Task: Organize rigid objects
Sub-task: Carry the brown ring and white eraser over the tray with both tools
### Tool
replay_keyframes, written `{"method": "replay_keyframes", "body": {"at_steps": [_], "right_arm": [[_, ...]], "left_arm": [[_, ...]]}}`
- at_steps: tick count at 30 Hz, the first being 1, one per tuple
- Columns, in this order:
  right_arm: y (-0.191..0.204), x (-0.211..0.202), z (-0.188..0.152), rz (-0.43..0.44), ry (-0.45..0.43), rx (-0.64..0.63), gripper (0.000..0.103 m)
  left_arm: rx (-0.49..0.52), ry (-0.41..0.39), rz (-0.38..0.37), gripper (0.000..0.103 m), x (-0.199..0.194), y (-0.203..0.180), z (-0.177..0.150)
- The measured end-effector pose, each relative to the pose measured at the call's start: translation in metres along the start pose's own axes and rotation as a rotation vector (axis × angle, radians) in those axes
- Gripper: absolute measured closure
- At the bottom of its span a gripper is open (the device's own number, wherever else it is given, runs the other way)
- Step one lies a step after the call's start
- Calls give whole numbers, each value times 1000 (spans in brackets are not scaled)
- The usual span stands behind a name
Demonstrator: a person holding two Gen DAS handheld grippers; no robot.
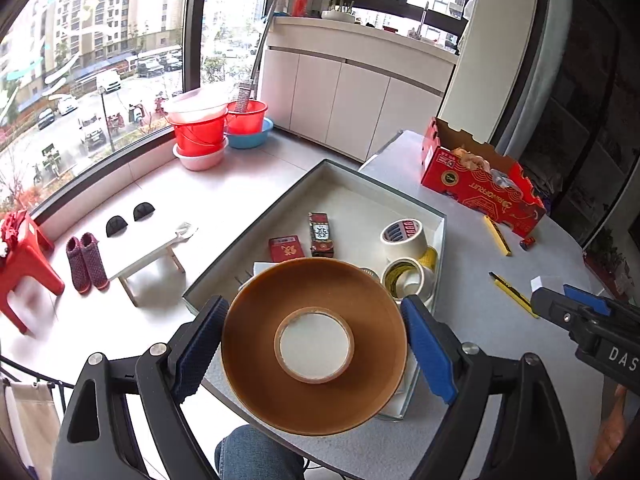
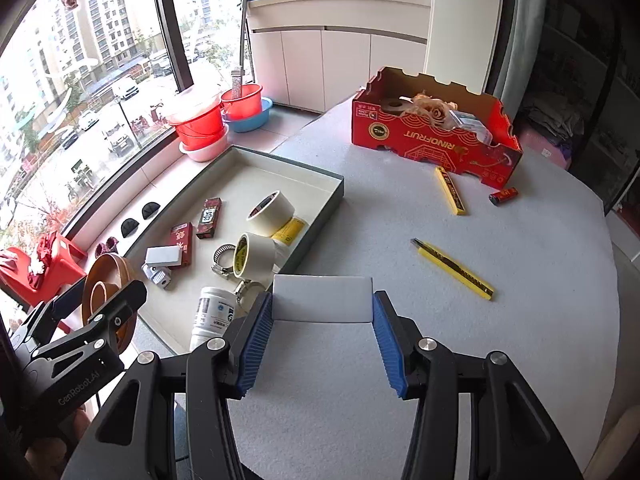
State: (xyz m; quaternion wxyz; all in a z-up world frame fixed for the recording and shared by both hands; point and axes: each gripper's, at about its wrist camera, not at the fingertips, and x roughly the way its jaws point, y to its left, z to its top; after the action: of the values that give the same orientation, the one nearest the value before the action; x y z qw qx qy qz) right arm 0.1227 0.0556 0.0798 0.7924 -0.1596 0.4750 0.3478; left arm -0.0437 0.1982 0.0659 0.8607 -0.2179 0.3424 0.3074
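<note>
Brown tape roll (image 1: 314, 346) fills L view; white bottle (image 2: 210, 316) only in R

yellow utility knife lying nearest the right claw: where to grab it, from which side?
Grip the yellow utility knife at mid-body, across its narrow width, coming straight down from above. It lies flat and diagonal on the grey table with clear space on both long sides, so turn the claw until its fingers straddle the long axis. Stay off the dark tip end. The right claw is full now with the white block.
</note>
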Motion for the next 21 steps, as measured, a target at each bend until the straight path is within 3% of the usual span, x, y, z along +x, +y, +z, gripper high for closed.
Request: {"method": "replay_keyframes", "body": {"at_steps": [12,21], "right_arm": [[45,40,50,86,13,-49,52],[49,83,82,110,52,-46,52]], "left_arm": [[-5,5,89,14,27,18,23],[26,42,115,14,64,4,41]]}}
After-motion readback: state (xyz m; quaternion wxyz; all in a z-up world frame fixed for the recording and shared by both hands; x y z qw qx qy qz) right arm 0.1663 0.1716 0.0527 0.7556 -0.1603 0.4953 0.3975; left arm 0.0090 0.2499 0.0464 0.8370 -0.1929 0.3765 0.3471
